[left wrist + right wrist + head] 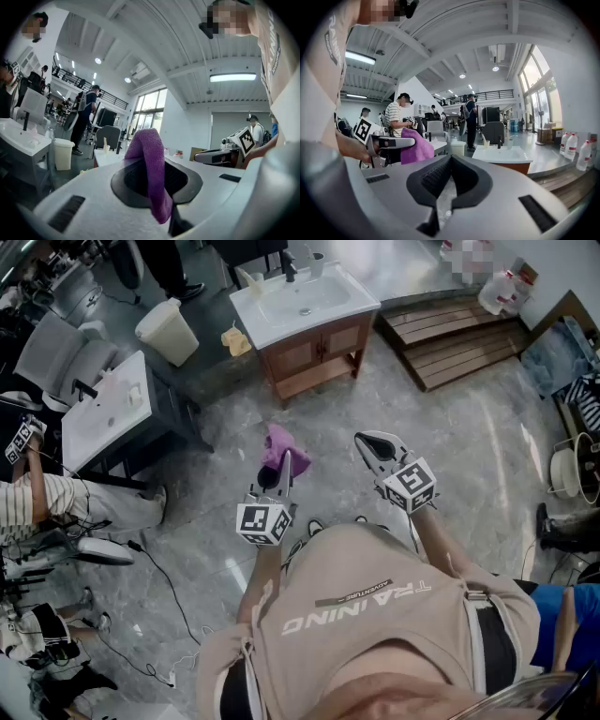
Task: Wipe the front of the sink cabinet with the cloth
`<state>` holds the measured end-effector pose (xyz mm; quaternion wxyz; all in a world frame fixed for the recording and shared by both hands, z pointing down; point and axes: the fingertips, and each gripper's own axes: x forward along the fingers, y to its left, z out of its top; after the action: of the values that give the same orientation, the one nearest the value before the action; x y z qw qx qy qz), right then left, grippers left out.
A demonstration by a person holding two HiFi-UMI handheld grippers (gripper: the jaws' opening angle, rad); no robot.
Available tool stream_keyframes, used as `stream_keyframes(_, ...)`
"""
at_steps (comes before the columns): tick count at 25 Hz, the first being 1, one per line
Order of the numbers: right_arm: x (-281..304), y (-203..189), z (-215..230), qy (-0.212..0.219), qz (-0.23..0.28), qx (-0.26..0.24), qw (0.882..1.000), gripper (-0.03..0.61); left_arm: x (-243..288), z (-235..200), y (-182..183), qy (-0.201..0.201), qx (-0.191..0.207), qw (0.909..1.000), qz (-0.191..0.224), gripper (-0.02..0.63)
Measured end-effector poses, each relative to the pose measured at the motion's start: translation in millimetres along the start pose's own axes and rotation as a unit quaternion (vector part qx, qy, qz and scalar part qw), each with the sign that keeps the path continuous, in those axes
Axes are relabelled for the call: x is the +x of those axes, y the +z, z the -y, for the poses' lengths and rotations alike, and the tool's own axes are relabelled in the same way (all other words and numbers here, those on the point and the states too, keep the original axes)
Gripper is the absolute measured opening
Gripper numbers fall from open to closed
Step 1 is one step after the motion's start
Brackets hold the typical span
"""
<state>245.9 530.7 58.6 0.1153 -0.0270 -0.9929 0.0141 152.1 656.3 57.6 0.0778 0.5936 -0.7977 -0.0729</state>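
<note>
Grey marble floor (469, 456), wooden sink cabinet (314, 348)

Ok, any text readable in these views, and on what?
"TRAINING": large print on the person's shirt, upside down in the head view.
Small strip of print beside it: too small to read.
Labels on the white bottles: too blurred to read.

Grey marble floor (469, 456), wooden pallet (450, 334), white bin (169, 331); tall windows (147, 110) under a white beamed ceiling (154, 42) with strip light (233, 77).
</note>
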Motion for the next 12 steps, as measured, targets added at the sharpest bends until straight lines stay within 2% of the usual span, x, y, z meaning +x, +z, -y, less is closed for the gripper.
stream_keyframes(4,20.5,-9.1,-5.6,0.000,-0.012,0.014,1.000,0.012,1.0,-21.5,-4.3,-0.001,0.003,1.0000,-0.008,0.040)
stream_keyframes(8,41.3,2.6,-10.4,-0.013,0.002,0.013,1.000,0.012,2.8,-43.2,-4.8,0.005,0.012,0.9998,-0.013,0.040)
stream_keyframes(12,61.9,9.2,-12.8,-0.024,0.013,0.006,1.000,0.012,6.2,-62.4,-6.5,0.003,-0.005,0.9999,-0.010,0.040)
